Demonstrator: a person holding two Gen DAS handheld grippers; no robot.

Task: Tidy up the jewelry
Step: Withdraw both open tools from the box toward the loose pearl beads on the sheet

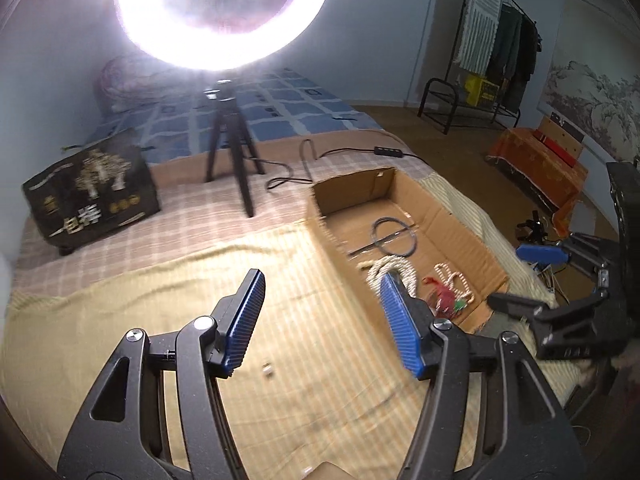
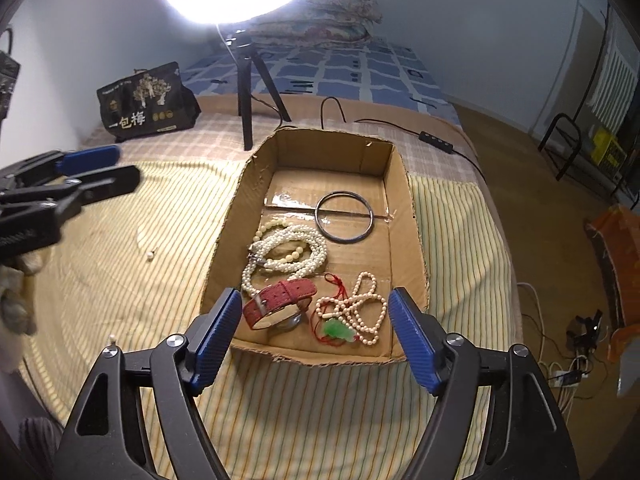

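Note:
A shallow cardboard box (image 2: 328, 152) lies on the striped blanket. It holds a dark bangle (image 2: 345, 218), a heap of pearl strands (image 2: 288, 252), a red-strapped watch (image 2: 280, 304) and a bead necklace (image 2: 366, 308) with a green pendant (image 2: 338, 330). My right gripper (image 2: 316, 300) hovers open over the box's near end, nothing between its fingers. My left gripper (image 1: 322, 280) stands open and empty over the blanket left of the box (image 1: 360, 188). A small loose bead (image 2: 150, 256) lies on the blanket, and another small piece (image 1: 267, 370) sits under the left gripper.
A ring light on a black tripod (image 2: 248, 92) stands behind the box, with its cable and controller (image 2: 436, 138) trailing right. A black printed bag (image 2: 146, 100) sits at the back left. The bed's edge drops to the floor on the right, where more cables (image 2: 560, 376) lie.

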